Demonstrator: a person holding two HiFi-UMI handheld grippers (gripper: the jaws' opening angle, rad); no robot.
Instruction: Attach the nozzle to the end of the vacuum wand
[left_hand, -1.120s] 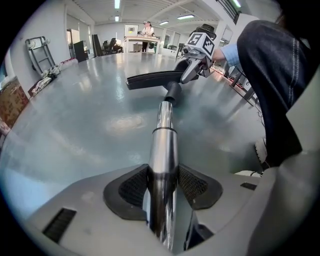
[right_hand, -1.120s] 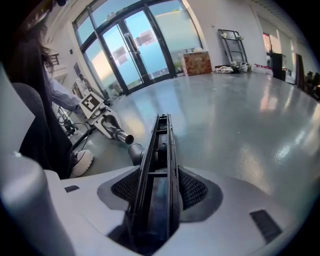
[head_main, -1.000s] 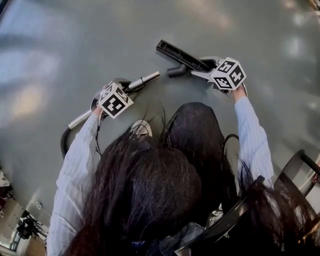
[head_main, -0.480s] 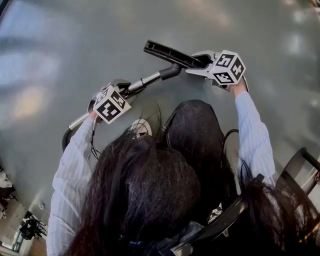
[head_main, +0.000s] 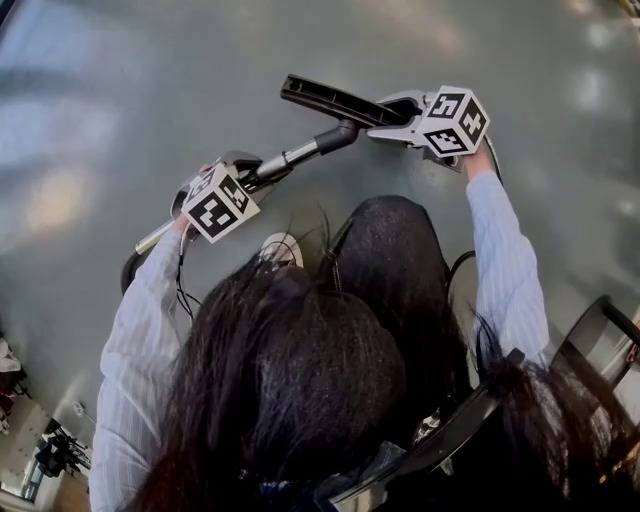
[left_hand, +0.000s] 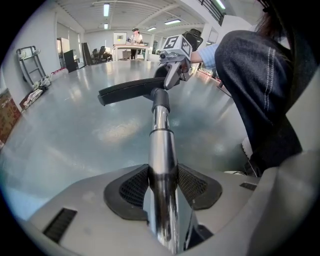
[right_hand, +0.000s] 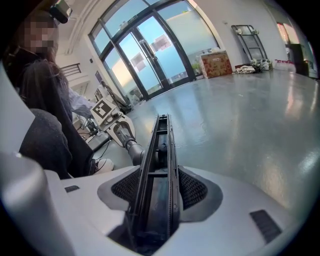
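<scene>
The chrome vacuum wand (head_main: 290, 157) runs slantwise over the grey floor, and my left gripper (head_main: 250, 172) is shut on its shaft. In the left gripper view the wand (left_hand: 161, 150) passes between the pads and rises to the black nozzle (left_hand: 127, 90). The nozzle (head_main: 335, 100) is a long flat floor head, and my right gripper (head_main: 395, 115) is shut on one end of it. Its round neck (head_main: 340, 135) sits over the wand's tip. In the right gripper view the nozzle (right_hand: 159, 165) lies lengthwise between the pads, with its neck (right_hand: 134, 148) meeting the wand beside my left gripper (right_hand: 112, 125).
A black hose (head_main: 128, 275) curves off the wand's lower end at the left. A black chair (head_main: 600, 345) stands at the lower right. The person's knee (head_main: 385, 250) and shoe (head_main: 282, 252) are just below the wand. Glass doors (right_hand: 150, 55) and a cardboard box (right_hand: 216, 64) stand far off.
The right gripper carried the nozzle left and up. A second ago its neck stood apart from the wand's tip; now it sits over the tip. The left gripper barely shifted.
</scene>
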